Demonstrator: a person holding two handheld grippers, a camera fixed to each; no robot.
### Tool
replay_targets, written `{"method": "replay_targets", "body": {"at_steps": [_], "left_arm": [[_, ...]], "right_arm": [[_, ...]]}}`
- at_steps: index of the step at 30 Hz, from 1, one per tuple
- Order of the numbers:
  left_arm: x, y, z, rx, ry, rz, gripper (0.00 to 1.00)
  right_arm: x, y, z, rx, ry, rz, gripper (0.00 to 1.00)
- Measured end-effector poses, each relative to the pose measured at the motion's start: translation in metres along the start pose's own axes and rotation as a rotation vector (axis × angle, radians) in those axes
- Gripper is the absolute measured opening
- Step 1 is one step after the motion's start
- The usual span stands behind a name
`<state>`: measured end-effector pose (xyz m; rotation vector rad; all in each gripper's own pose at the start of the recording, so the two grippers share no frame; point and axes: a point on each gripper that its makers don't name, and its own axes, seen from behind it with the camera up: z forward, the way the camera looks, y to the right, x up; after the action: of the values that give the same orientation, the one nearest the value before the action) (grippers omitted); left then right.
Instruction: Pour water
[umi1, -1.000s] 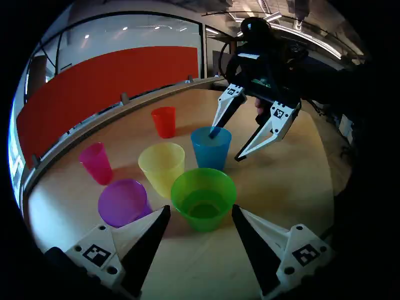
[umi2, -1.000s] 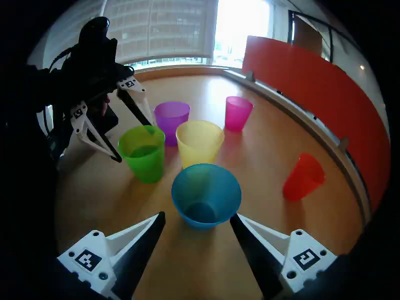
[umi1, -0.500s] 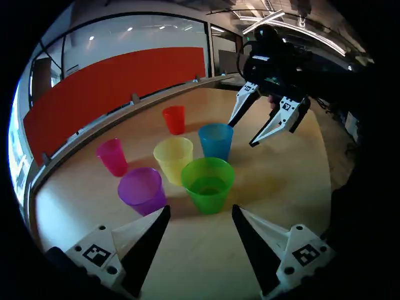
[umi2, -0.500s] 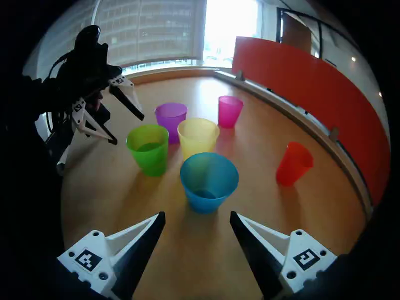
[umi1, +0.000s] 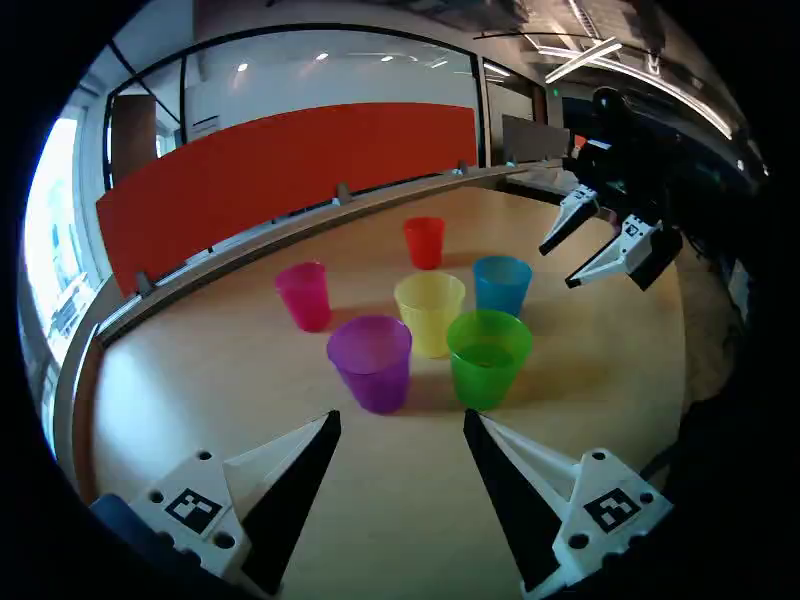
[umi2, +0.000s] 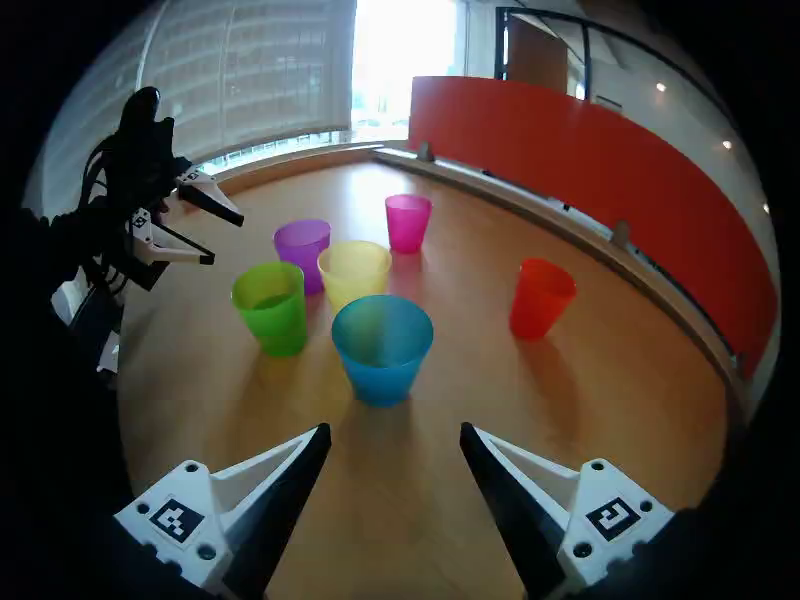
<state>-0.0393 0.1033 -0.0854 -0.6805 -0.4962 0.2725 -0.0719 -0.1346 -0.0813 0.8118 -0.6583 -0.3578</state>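
Note:
Several plastic cups stand upright on a wooden table (umi1: 200, 400). In the left gripper view the green cup (umi1: 488, 358) holds some liquid, beside a purple cup (umi1: 371, 362), a yellow cup (umi1: 429, 313) and a blue cup (umi1: 500, 285). My left gripper (umi1: 400, 425) is open and empty, short of the purple and green cups. In the right gripper view my right gripper (umi2: 395, 432) is open and empty just before the blue cup (umi2: 381, 347). The green cup (umi2: 270, 306) stands to its left. The other gripper (umi2: 205, 225) hangs open at far left.
A pink cup (umi1: 304, 294) and a red cup (umi1: 424, 241) stand farther back near the table's raised edge (umi1: 250, 245). An orange wall panel (umi1: 290, 160) runs behind it. The red cup (umi2: 540, 297) stands apart at the right in the right gripper view. Windows (umi2: 260, 80) lie beyond.
Both grippers have drawn back from the cups and stayed open. The left one had the green cup between its fingers, the right one the blue cup; both cups now stand farther off.

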Motion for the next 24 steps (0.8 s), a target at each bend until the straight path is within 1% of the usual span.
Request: {"method": "replay_targets", "body": {"at_steps": [6, 12, 18, 24], "left_arm": [[0.007, -0.021, -0.011, 0.054, 0.049, -0.092, 0.91], [0.014, -0.042, -0.022, 0.123, 0.083, -0.129, 0.91], [0.017, -0.058, -0.029, 0.171, 0.113, -0.162, 0.91], [0.021, -0.074, -0.036, 0.231, 0.144, -0.189, 0.91]], "right_arm": [[0.001, 0.004, -0.010, -0.059, 0.022, 0.033, 1.00], [0.005, 0.015, -0.020, -0.132, 0.040, 0.084, 1.00], [0.010, 0.030, -0.028, -0.200, 0.059, 0.153, 1.00], [0.021, 0.044, -0.037, -0.264, 0.104, 0.214, 1.00]]}}
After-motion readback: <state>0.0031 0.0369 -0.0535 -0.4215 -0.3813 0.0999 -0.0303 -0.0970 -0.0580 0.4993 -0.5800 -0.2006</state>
